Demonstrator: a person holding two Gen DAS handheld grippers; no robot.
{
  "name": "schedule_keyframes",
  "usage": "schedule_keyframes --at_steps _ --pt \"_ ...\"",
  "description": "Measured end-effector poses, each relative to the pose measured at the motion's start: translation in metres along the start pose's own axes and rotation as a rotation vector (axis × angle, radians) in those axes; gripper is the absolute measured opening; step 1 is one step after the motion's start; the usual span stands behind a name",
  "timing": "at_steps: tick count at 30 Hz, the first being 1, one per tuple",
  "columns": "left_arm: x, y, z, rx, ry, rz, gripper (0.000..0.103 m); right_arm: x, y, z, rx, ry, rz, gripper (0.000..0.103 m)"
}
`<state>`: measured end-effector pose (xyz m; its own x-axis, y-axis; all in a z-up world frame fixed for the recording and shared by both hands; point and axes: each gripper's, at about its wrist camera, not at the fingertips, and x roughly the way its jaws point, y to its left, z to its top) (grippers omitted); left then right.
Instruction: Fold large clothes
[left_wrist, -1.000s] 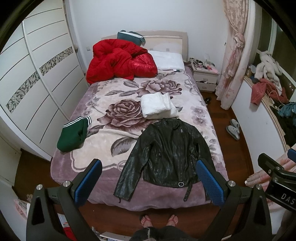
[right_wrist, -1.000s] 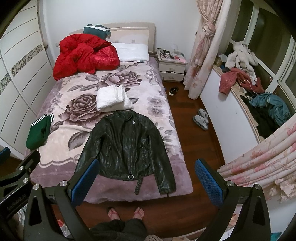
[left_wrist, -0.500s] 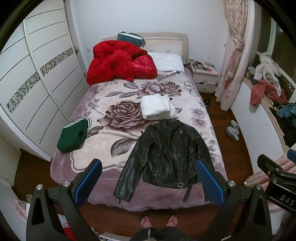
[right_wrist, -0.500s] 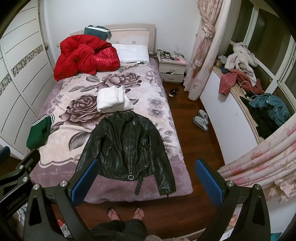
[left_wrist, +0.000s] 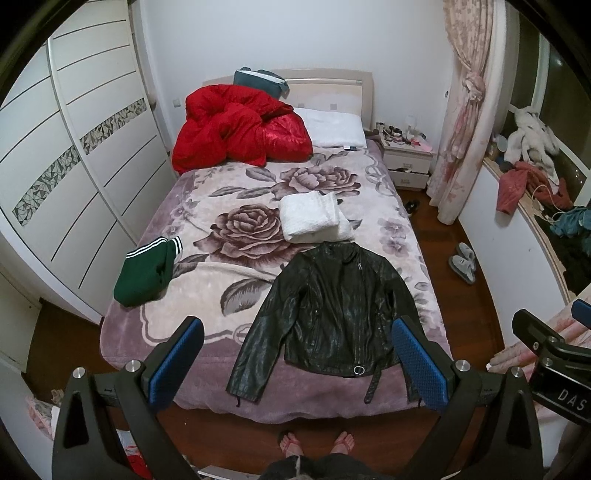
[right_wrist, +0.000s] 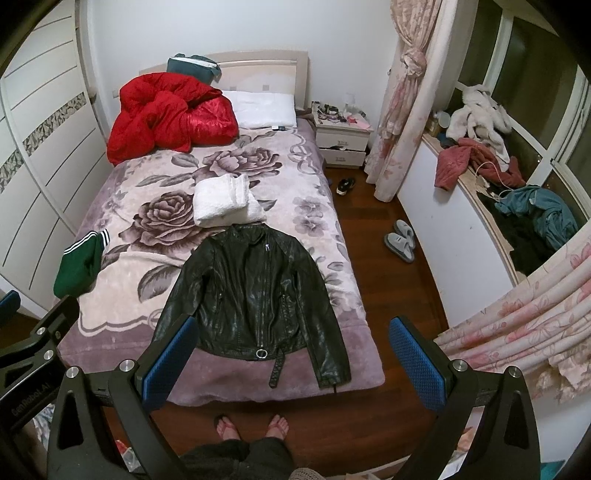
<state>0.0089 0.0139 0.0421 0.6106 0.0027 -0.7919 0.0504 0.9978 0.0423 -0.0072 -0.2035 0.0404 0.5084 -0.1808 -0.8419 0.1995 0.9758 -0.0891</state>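
Note:
A black leather jacket (left_wrist: 332, 310) lies flat, front up, sleeves spread, at the foot end of the bed; it also shows in the right wrist view (right_wrist: 255, 291). A belt strap hangs over the bed edge. My left gripper (left_wrist: 295, 362) is open and empty, held high above the foot of the bed. My right gripper (right_wrist: 291, 362) is open and empty at the same height, to the right of the left one. Both are well apart from the jacket.
On the floral blanket (left_wrist: 207, 295) lie a folded white towel (left_wrist: 314, 216), a folded green garment (left_wrist: 146, 273) and a red quilt (left_wrist: 240, 129). A wardrobe (left_wrist: 74, 184) stands left. A nightstand (right_wrist: 343, 140), slippers (right_wrist: 400, 240) and a cluttered sill (right_wrist: 517, 199) are right. The person's feet (right_wrist: 253, 424) stand on the wooden floor.
Both views have drifted slightly back and up; the bed sits a little lower in frame. The jacket and the other clothes have not moved. Both grippers stay open.

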Motion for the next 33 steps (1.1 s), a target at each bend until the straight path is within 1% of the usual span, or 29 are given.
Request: schedule_keyframes --at_steps 9,12,17,20,21,23,24,26,28,30,31,33 --pt "0.000 0.000 -0.001 0.000 -0.003 -0.002 0.103 0.000 0.000 -0.002 0.000 -0.004 -0.002 0.103" --pt "0.000 0.000 -0.003 0.000 -0.004 -0.002 0.103 -0.002 0.002 0.002 0.002 -0.004 -0.001 0.103" --pt "-0.002 0.002 0.003 0.001 -0.003 -0.018 0.103 -0.002 0.001 0.002 0.002 -0.004 -0.006 0.103" --pt "0.000 0.006 0.009 0.000 -0.002 -0.028 0.103 -0.004 0.009 0.015 0.006 -0.002 -0.009 0.103" --pt "0.000 0.007 0.006 -0.001 -0.001 -0.027 0.103 -0.004 0.007 0.009 0.003 -0.005 -0.009 0.103" --pt "0.002 0.006 0.009 0.000 0.000 -0.029 0.103 -0.005 0.013 0.020 0.008 -0.001 -0.011 0.103" --pt "0.001 0.006 0.004 -0.001 -0.002 -0.025 0.103 -0.006 0.012 0.018 0.008 -0.003 -0.010 0.103" --pt "0.006 0.008 0.007 0.000 0.007 -0.030 0.103 -0.006 0.016 0.024 0.014 -0.001 -0.012 0.103" --pt "0.015 0.011 0.010 0.000 0.017 -0.033 0.103 -0.001 0.021 0.029 0.024 0.006 -0.011 0.103" --pt "0.026 0.016 0.007 -0.001 0.017 -0.029 0.103 0.013 0.026 0.034 0.039 0.020 -0.009 0.103" --pt "0.035 0.017 0.007 0.002 0.020 -0.021 0.103 0.026 0.027 0.030 0.050 0.025 -0.005 0.103" --pt "0.057 0.020 0.007 0.008 0.023 -0.019 0.103 0.055 0.026 0.033 0.082 0.052 0.021 0.103"
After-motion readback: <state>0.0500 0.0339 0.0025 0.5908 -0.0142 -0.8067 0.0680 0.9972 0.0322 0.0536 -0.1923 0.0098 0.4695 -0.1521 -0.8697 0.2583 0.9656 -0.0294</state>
